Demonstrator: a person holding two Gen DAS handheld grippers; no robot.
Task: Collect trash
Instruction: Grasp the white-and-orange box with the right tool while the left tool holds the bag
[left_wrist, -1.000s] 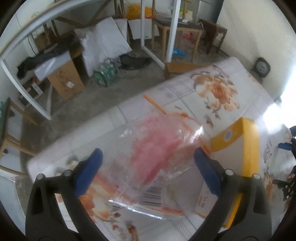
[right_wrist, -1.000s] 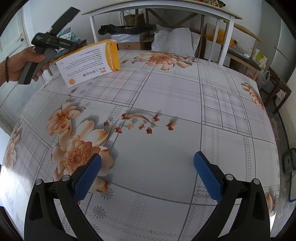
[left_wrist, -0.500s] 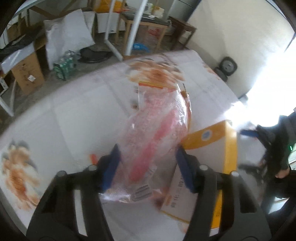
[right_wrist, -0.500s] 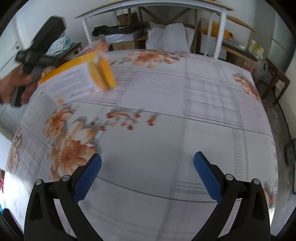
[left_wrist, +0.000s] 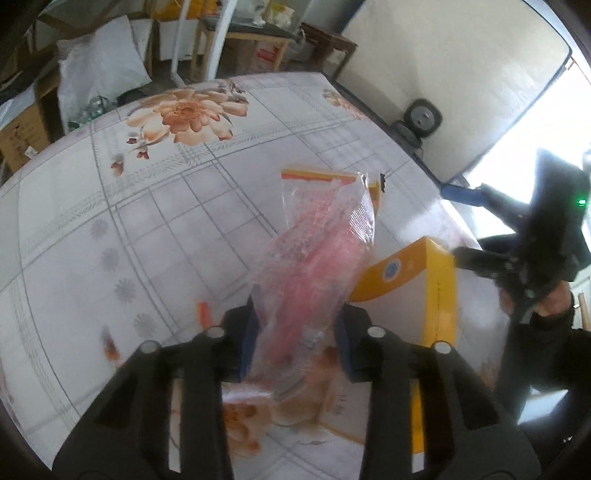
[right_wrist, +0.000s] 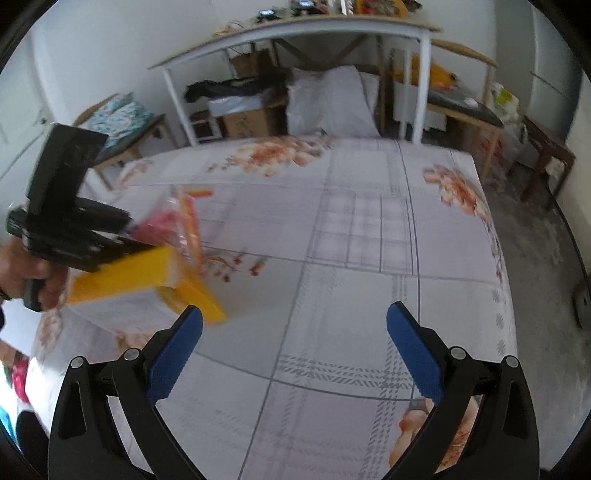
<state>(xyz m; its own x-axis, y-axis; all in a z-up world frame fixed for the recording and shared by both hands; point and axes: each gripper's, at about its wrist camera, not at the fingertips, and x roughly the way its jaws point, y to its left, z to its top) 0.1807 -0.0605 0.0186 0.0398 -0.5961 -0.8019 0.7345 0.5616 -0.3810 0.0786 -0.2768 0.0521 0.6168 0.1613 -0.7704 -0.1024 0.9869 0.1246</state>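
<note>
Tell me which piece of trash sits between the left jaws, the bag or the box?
The clear pink-filled plastic bag: the left gripper is closing its jaws on it. The yellow-and-white box lies beside it, ungripped.

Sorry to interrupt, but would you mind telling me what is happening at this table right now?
A person is clearing trash off a floral tablecloth with a hand-held claw in each hand. The left claw is closing on a clear plastic bag with pink contents, which sits between its pads. A yellow and white box lies right beside the bag. The right claw is open and holds nothing, over the bare cloth near the box.
</note>
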